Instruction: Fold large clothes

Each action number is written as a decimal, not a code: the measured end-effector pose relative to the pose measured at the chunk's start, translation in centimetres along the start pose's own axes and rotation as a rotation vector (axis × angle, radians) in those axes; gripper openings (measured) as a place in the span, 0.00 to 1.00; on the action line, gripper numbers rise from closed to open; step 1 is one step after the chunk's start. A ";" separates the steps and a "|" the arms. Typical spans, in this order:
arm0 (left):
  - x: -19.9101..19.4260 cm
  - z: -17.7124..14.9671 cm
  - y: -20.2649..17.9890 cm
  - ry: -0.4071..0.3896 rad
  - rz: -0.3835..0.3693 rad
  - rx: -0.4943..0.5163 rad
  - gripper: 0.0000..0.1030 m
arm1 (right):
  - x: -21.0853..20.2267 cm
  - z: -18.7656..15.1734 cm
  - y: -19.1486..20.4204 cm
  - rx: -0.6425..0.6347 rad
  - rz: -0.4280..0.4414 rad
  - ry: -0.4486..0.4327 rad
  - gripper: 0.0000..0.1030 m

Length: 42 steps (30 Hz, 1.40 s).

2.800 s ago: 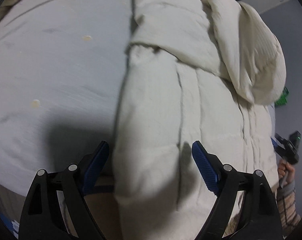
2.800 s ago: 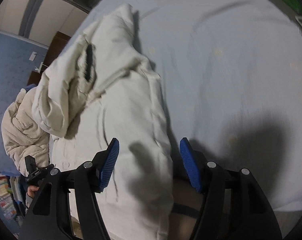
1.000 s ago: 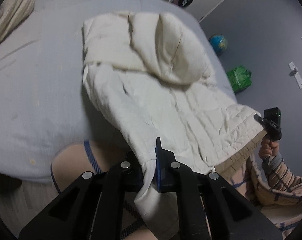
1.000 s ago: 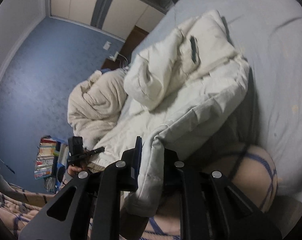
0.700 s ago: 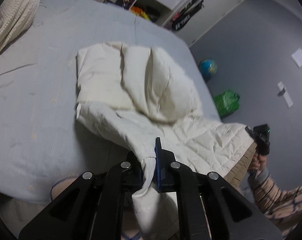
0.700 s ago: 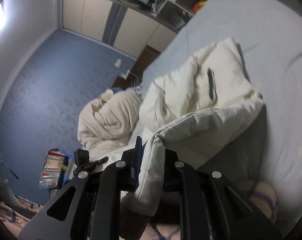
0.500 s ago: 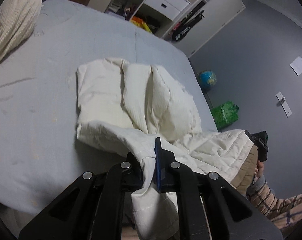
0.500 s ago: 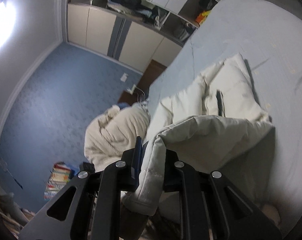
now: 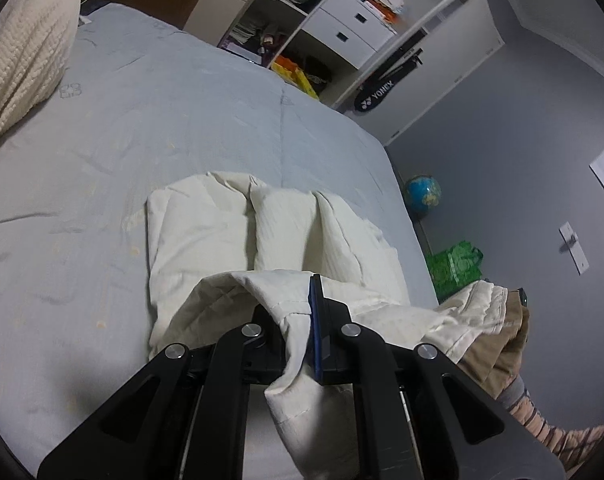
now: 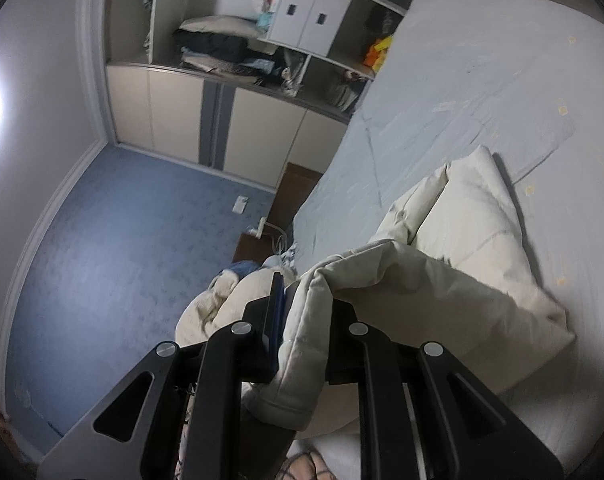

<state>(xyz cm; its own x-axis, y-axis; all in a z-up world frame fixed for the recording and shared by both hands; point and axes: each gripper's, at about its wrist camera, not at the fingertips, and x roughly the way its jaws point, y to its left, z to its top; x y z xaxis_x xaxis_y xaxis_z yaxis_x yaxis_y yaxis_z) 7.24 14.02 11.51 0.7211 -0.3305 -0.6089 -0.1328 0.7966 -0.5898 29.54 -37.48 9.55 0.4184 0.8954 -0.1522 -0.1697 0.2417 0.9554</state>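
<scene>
A cream quilted jacket (image 9: 230, 232) lies on the light blue bed (image 9: 102, 128), its far part folded in puffy sections. My left gripper (image 9: 298, 320) is shut on the jacket's near hem and holds it lifted above the bed. In the right wrist view the jacket (image 10: 473, 232) rises from the bed (image 10: 481, 80) toward my right gripper (image 10: 305, 312), which is shut on the other hem corner, also lifted. The hem hangs between the two grippers.
A cream blanket (image 9: 18, 60) lies at the bed's left edge and also shows in the right wrist view (image 10: 230, 304). Open wardrobe shelves (image 9: 321, 28) stand behind the bed. A globe (image 9: 421, 194) and a green bag (image 9: 453, 264) sit on the floor at right.
Both grippers closed on the jacket's near hem and have lifted it up and toward the far end of the bed. The lower part of the jacket now arches over the folded part.
</scene>
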 end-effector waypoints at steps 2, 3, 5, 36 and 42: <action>0.8 1.0 0.7 0.001 -0.001 -0.025 0.08 | 1.0 0.9 -0.5 0.011 -0.020 -0.005 0.11; 1.4 1.5 1.0 0.001 0.000 -0.037 0.08 | 1.6 1.4 -0.7 0.018 -0.029 -0.011 0.11; 2.3 2.5 1.7 0.004 0.002 -0.061 0.08 | 2.7 2.2 -1.4 0.034 -0.048 -0.014 0.11; 19.1 6.2 9.4 0.137 0.237 -0.150 0.10 | 15.1 5.7 -13.8 0.175 -0.378 -0.030 0.08; 18.1 6.2 9.8 0.140 0.211 -0.185 0.10 | 15.2 5.8 -13.7 0.179 -0.393 -0.004 0.10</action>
<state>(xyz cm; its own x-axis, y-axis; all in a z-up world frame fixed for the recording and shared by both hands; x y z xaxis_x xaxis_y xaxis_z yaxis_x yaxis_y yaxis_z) 23.21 18.98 -2.05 0.5655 -0.2440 -0.7878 -0.4003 0.7540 -0.5209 43.34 -29.36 -4.39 0.4239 0.7469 -0.5122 0.1604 0.4947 0.8541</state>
